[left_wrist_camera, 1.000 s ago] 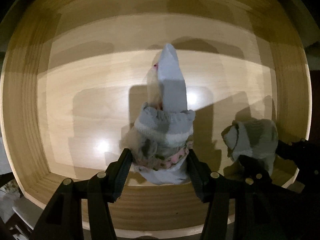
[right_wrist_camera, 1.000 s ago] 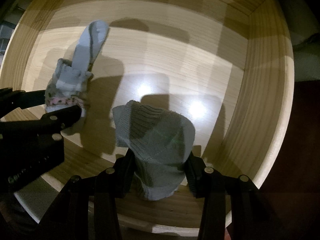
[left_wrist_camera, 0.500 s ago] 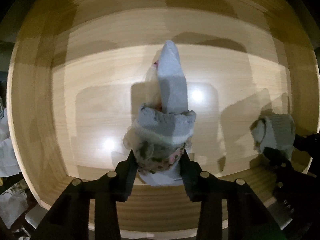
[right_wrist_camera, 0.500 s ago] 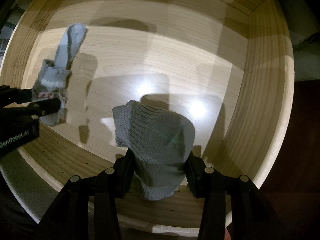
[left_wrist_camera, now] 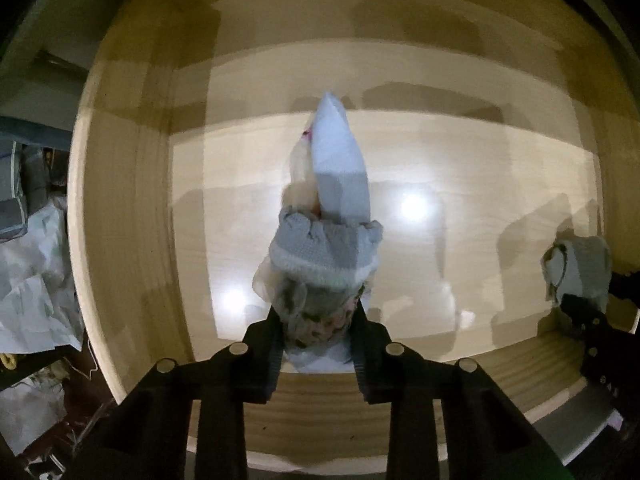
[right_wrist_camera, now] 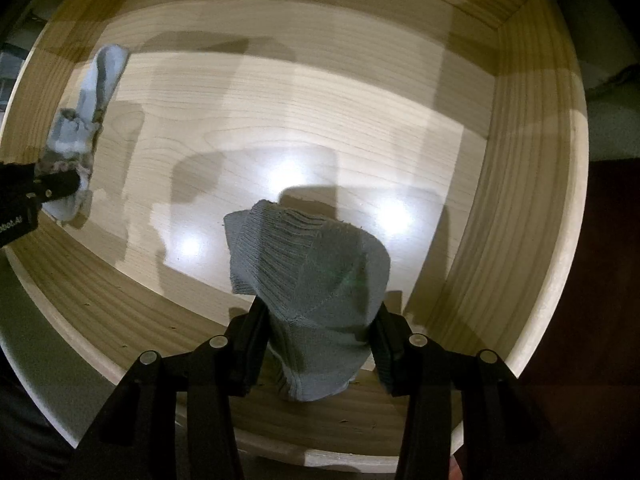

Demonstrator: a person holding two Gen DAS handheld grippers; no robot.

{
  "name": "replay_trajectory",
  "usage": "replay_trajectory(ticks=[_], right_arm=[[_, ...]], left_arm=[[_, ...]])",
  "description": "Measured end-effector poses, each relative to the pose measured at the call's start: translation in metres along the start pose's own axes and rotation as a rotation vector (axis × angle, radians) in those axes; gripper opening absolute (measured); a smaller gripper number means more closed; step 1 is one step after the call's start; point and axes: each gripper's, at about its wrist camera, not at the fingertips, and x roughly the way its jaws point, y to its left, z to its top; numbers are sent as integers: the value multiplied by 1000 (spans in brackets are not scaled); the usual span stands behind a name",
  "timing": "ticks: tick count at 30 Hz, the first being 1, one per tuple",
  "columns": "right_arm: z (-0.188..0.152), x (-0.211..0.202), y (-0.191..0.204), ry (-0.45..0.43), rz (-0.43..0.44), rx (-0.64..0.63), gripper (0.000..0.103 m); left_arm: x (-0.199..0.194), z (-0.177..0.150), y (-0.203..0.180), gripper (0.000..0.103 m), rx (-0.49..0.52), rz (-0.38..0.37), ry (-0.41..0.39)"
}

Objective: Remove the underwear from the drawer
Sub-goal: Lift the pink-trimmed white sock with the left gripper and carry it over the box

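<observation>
Crumpled white paper lies left of the wooden drawer. Over the drawer's bare floor, the left gripper is clamped on a bundle of pale blue and floral underwear. Well apart to the right, the right gripper pinches a grey ribbed garment. Its partial lettering is unreadable.

The left claw pinches a grey-and-white underwear bundle above the wooden drawer; near the drawer's right edge, the right claw grips another grey piece.
</observation>
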Motion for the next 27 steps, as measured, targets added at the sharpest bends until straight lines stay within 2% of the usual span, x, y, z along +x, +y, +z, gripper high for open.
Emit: replay_trajectory(ticks=[12,15,18,23,27], right_arm=[[-1,1,0,2,-3,2,41],[-2,1,-1,2,-3,1,41],[1,0,3,2,-3,3,41],[0,0,2,2,-3,4,41],[0,0,1,2,-3,3,41]], left_arm=[[-42,-24,-1,28,28,-62,-95],[-52,-33,-6,28,39,-52,-123],[-66,-40,9,28,52,-40,-164],[-86,-55,8,28,62,1,-230],[-101,-59,11,28,69,3,-289]])
